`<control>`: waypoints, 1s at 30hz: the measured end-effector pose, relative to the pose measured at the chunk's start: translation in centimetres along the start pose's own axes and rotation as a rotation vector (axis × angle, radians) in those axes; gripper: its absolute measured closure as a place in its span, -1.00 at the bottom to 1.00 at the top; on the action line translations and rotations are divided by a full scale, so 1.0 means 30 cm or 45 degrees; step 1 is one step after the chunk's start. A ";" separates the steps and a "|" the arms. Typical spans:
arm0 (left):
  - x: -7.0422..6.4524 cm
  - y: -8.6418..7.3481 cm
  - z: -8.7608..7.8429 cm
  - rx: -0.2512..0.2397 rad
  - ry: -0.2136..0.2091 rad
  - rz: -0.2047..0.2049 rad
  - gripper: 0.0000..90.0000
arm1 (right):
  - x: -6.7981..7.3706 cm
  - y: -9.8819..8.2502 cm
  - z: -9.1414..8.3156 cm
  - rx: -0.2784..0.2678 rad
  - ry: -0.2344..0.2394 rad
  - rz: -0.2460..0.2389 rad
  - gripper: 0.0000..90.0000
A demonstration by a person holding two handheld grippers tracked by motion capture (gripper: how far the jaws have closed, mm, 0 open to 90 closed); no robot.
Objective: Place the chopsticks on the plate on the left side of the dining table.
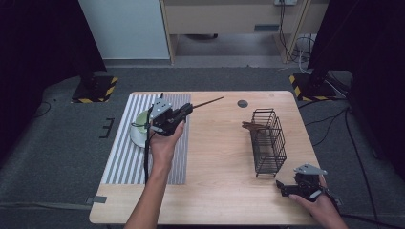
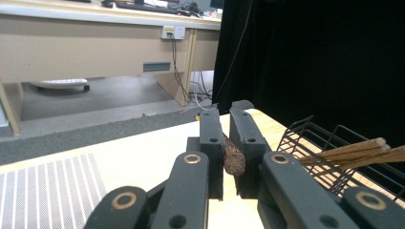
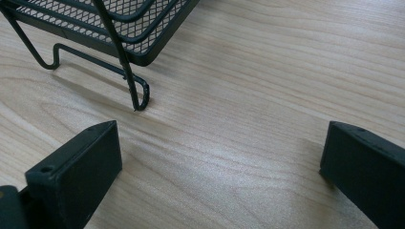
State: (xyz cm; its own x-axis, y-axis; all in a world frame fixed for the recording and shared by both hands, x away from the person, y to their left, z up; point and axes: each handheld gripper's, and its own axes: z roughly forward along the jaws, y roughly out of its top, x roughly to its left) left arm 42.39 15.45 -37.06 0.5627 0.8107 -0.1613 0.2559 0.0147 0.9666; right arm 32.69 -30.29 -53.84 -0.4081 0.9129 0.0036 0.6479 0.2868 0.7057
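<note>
Left gripper (image 2: 228,143) pinching a skinny brown stick (image 2: 233,156)

Black jaws are clamping tight on its rough, dark end; the stick (image 1: 206,102) is poking out over the pale wood table (image 1: 215,157), above a striped mat (image 1: 125,162); right gripper (image 3: 219,164) is sitting wide open, holding nothing, beside a black wire-mesh basket (image 1: 268,143) with similar sticks (image 2: 353,151) inside.

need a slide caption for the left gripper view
Left gripper shut on a brown chopstick above the wooden table, with a black wire basket of chopsticks to its right.
</note>
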 end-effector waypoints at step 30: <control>0.076 -0.119 -0.054 0.014 0.085 -0.071 0.87 | 0.001 0.000 0.000 0.000 -0.004 0.004 -0.99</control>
State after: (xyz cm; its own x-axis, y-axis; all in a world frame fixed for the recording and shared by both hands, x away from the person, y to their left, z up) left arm 41.49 18.21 -40.55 0.4940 0.8459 -0.2010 0.2941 0.0550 0.9542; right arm 32.68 -30.25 -53.84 -0.4040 0.9148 0.0035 0.6493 0.2840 0.7055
